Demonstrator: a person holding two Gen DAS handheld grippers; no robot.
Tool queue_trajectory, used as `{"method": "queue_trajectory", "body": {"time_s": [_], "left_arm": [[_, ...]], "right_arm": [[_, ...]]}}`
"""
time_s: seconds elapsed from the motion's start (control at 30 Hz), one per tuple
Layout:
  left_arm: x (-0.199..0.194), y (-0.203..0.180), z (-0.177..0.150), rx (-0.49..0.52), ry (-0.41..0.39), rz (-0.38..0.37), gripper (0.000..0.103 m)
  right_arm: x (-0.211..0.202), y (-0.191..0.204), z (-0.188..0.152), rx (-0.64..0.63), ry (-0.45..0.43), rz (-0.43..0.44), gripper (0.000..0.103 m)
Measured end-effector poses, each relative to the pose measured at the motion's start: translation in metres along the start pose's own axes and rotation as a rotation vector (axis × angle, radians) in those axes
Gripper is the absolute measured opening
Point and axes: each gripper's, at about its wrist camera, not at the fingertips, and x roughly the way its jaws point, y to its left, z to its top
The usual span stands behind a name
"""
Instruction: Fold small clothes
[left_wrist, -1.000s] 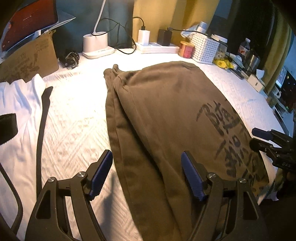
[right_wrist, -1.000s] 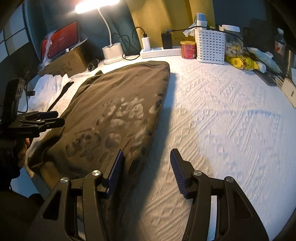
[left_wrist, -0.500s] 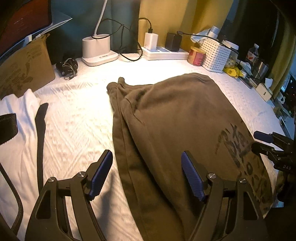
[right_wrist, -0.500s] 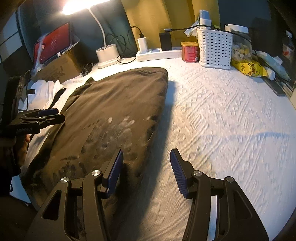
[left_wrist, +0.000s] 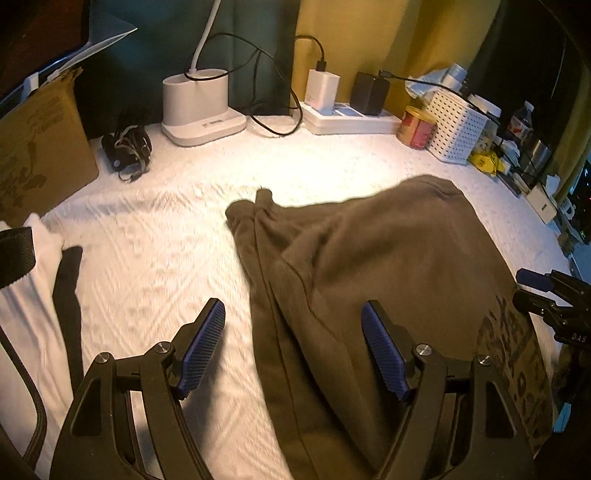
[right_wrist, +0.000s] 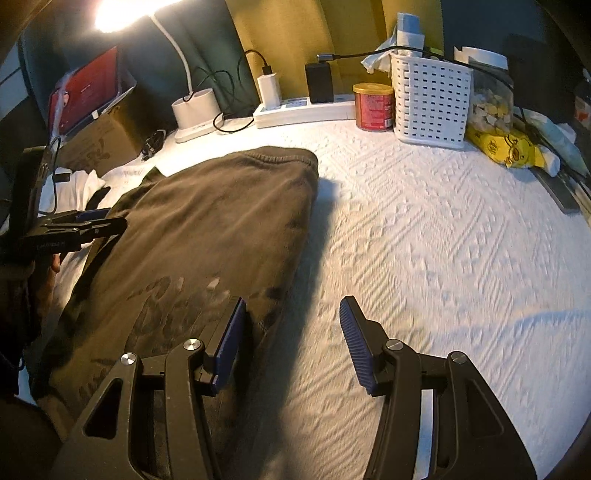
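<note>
An olive-brown garment with dark lettering lies flat on the white textured bedspread; it also shows in the right wrist view. My left gripper is open and empty, hovering over the garment's left edge. My right gripper is open and empty over the garment's right edge near the print. Each gripper shows at the edge of the other's view: the right gripper, the left gripper.
A white garment with a black strap lies at the left. Along the back stand a cardboard box, lamp base, power strip, red tin, white basket and a yellow packet.
Both grippers have moved forward over the bed, toward the garment's far end. The garment lies as before and both grippers stay open.
</note>
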Motion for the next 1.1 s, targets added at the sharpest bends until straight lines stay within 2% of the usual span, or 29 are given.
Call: {"method": "queue_trajectory", "body": {"time_s": [0.47, 0.57, 1.0, 1.07, 1.1], "left_arm": [[0.025, 0.003, 0.022, 0.033, -0.009, -0.052, 0.076], [0.027, 0.000, 0.024, 0.046, -0.006, -0.079, 0.076], [0.036, -0.034, 0.027, 0.142, 0.014, -0.169, 0.075], [0.036, -0.041, 0.026, 0.176, 0.019, -0.175, 0.062], [0.037, -0.043, 0.026, 0.182, 0.021, -0.179, 0.062]], "right_arm": [[0.029, -0.007, 0.043, 0.010, -0.048, 0.010, 0.057], [0.035, -0.009, 0.050, 0.005, -0.054, 0.018, 0.068], [0.071, -0.002, 0.071, -0.033, -0.002, 0.138, 0.069], [0.074, 0.003, 0.073, -0.055, 0.005, 0.137, 0.069], [0.075, 0.005, 0.074, -0.061, 0.008, 0.138, 0.069]]}}
